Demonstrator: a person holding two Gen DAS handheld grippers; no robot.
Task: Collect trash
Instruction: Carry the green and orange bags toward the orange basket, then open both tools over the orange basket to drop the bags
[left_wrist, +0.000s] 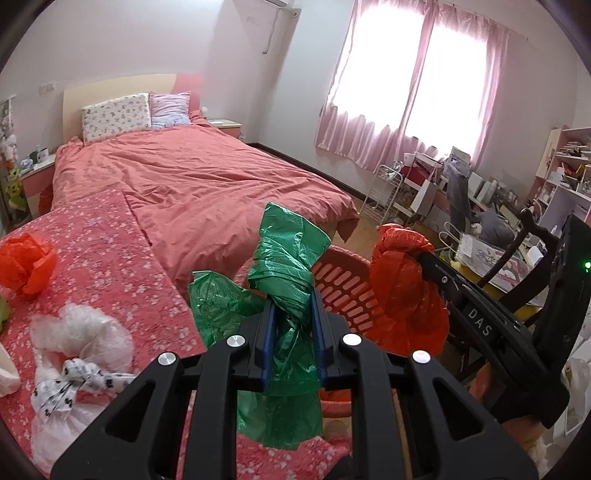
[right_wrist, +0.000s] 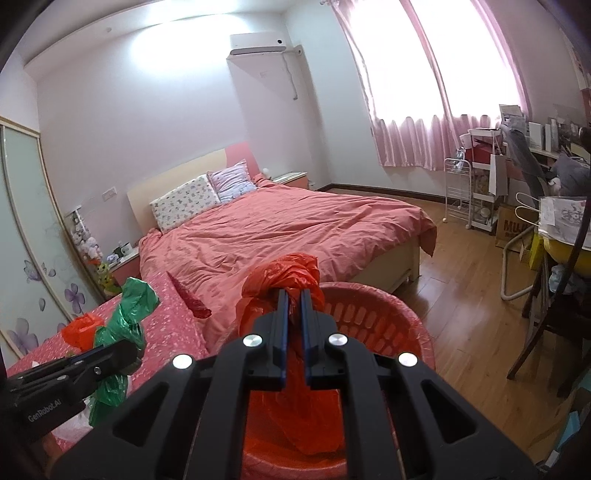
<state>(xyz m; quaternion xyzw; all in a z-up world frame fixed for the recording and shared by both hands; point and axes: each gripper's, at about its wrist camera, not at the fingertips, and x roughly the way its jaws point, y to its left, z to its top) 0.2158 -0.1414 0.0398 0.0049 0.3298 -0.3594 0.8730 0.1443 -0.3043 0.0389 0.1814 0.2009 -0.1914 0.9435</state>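
My left gripper (left_wrist: 292, 295) is shut on a crumpled green plastic bag (left_wrist: 286, 266), which hangs from it at the near rim of a red slotted laundry basket (left_wrist: 345, 291). My right gripper (right_wrist: 294, 293) is shut on a red-orange plastic bag (right_wrist: 284, 277) and holds it over the same basket (right_wrist: 373, 317); the bag's lower part hangs inside. In the right wrist view the left gripper (right_wrist: 138, 352) and green bag (right_wrist: 129, 314) show at the left. In the left wrist view the right gripper (left_wrist: 419, 256) and its red-orange bag (left_wrist: 402, 291) show at the right.
Another red-orange bag (left_wrist: 26, 262) and a knotted white bag (left_wrist: 74, 354) lie on the flowered pink cover (left_wrist: 110, 258). The large bed (left_wrist: 207, 184) lies beyond. A dark chair (right_wrist: 546, 325), a cluttered desk and a white rack (right_wrist: 458, 192) stand at the right on the wooden floor.
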